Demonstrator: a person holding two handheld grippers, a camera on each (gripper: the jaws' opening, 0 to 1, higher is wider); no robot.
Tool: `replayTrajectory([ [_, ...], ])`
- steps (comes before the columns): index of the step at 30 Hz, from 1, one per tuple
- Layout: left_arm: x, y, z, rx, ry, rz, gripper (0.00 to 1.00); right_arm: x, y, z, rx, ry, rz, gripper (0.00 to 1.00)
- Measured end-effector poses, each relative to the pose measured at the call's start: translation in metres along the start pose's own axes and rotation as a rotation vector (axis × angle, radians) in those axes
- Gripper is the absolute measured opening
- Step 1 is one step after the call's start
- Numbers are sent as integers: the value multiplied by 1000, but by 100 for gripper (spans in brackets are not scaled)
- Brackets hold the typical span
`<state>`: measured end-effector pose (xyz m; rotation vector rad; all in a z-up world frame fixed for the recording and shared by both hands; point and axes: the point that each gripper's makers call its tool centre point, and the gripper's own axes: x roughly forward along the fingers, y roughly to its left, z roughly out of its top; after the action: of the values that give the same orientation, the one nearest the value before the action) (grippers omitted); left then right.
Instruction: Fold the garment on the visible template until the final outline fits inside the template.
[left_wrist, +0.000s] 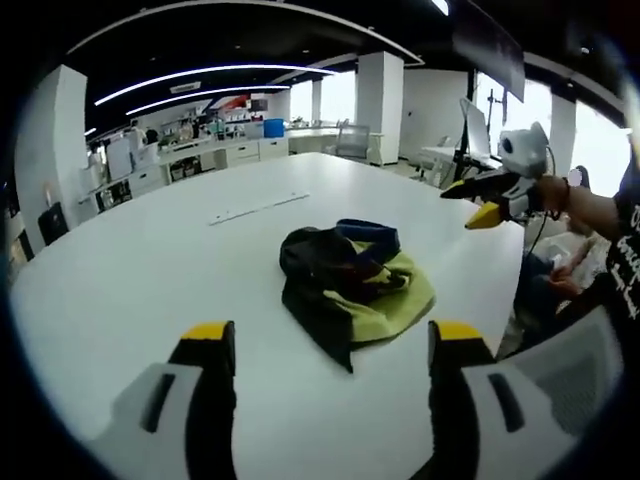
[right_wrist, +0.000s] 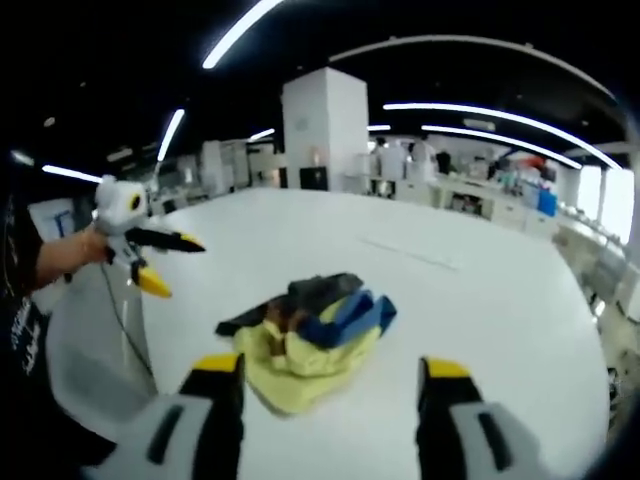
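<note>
A crumpled garment (left_wrist: 350, 285) in black, yellow-green and blue lies in a heap on the white table (left_wrist: 150, 270). In the left gripper view my left gripper (left_wrist: 333, 335) hovers in front of the heap, jaws wide apart and holding nothing. The right gripper (left_wrist: 468, 200) hangs in the air at the right, held by a hand, its yellow-tipped jaws apart. In the right gripper view the same garment (right_wrist: 305, 335) sits just beyond my open right gripper (right_wrist: 330, 365). The left gripper (right_wrist: 172, 263) floats at the left, open and off the cloth.
A thin pale strip (left_wrist: 258, 207) lies on the table beyond the garment, also seen as a faint strip (right_wrist: 410, 253). A grey chair back (left_wrist: 560, 370) and a person's arm stand at the table's near edge. Desks, cabinets and a white pillar (right_wrist: 325, 125) line the far room.
</note>
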<state>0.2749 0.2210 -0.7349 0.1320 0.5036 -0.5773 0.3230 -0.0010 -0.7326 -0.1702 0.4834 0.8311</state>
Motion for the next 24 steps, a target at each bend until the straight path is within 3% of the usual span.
replayTrajectory([
  [13, 26, 3, 10, 14, -21, -45, 54, 23, 15, 6, -45, 9, 90, 45],
  [24, 52, 16, 17, 31, -28, -75, 49, 50, 22, 11, -85, 15, 159, 28],
])
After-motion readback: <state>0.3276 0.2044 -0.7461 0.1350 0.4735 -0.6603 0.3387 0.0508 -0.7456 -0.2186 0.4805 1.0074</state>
